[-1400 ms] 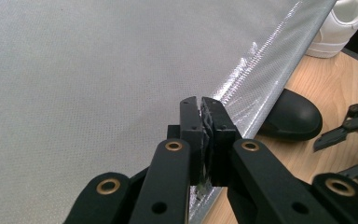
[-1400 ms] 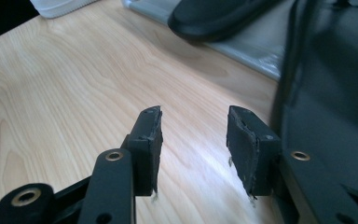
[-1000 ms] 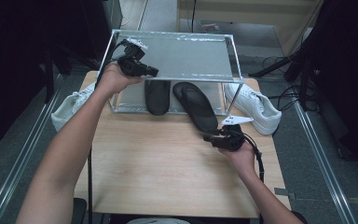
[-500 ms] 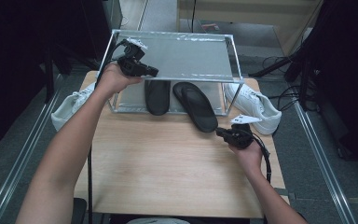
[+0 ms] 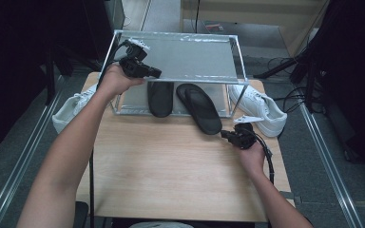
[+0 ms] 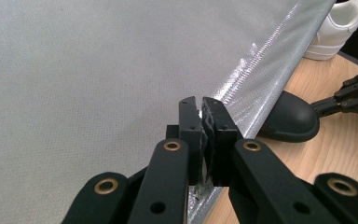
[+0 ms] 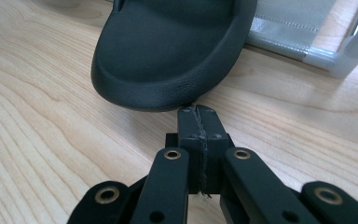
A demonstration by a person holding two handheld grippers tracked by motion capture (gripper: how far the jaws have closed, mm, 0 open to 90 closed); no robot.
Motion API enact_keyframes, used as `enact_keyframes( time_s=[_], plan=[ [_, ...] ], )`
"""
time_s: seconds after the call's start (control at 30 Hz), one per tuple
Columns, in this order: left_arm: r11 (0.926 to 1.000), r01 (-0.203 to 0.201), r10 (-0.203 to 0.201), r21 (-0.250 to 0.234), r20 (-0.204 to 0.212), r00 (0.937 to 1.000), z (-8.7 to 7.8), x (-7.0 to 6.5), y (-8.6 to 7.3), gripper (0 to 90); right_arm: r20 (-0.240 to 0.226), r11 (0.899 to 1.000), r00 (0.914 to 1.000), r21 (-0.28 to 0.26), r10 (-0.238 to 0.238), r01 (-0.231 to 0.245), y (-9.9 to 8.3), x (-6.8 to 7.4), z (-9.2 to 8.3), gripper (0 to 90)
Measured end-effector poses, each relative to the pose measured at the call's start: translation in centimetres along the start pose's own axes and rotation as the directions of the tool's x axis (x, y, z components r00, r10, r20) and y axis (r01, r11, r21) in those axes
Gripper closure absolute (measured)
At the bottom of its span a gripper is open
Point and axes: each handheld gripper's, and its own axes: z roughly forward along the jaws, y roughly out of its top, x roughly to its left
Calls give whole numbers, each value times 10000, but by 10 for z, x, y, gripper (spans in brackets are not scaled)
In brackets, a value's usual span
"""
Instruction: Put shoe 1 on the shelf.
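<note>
Pinching the front edge of the shoe rack's silver fabric shelf (image 6: 121,70), the left gripper (image 5: 154,73) sits in the upper left of the high view with its jaws clamped on that hem, which reads as steadying the rack (image 5: 180,57). The right gripper (image 5: 225,135), right of centre in that view, has just been closing and now has its jaws pressed together on nothing, their tips just short of the heel of the right-hand black slipper (image 7: 168,60). That slipper (image 5: 200,108) lies tilted, its heel out on the wooden table (image 5: 161,166) and its toe under the shelf, while the other black slipper (image 5: 160,97) lies straighter on the lower tier. The step in hand looks like nudging the stray slipper into place; the next move probably calls for a gentle forward push with the shut jaws against the heel, angled so the sole straightens beside its mate. Counted: two black slippers, two white sneakers, one at the rack's left end (image 5: 71,108) and one at its right (image 5: 259,108), one rack, two grippers.
</note>
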Motion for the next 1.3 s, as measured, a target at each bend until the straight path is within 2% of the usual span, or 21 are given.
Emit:
enact_keyframes(
  time_s=[0.37, 0.57, 0.73, 0.83, 0.93, 1.23, 1.3],
  plan=[
    [10000, 64, -64, -3, 74, 10000, 0, 1, 0, 873, -55, 10000, 10000, -80, -35, 35, 6, 6, 8, 900],
    [10000, 76, -76, -8, 82, 9999, 0, 1, 0, 873, -265, 9999, 9995, -8, -148, 148, 10, 15, 16, 900],
    [9999, 109, -108, -27, 134, 9999, 0, 2, 0, 873, -218, 9998, 9996, -84, -187, 185, 13, 19, 21, 900],
    [10000, 75, -75, -8, 99, 9999, 0, 2, 0, 873, -323, 9999, 9995, -166, -50, 44, 17, 21, 22, 900],
    [10000, 83, -83, 13, 105, 9999, 0, 1, 0, 873, -338, 9993, 9992, -336, -199, 187, 21, 25, 25, 900],
    [10000, 72, -73, 44, 108, 9999, 0, 1, 1, 873, -541, 9983, 9985, -573, 14, -45, 29, 28, 33, 900],
    [10000, 70, -71, 46, 92, 9999, 0, 1, 1, 873, -586, 9988, 9983, -486, 61, -90, 31, 30, 34, 900]
  ],
)
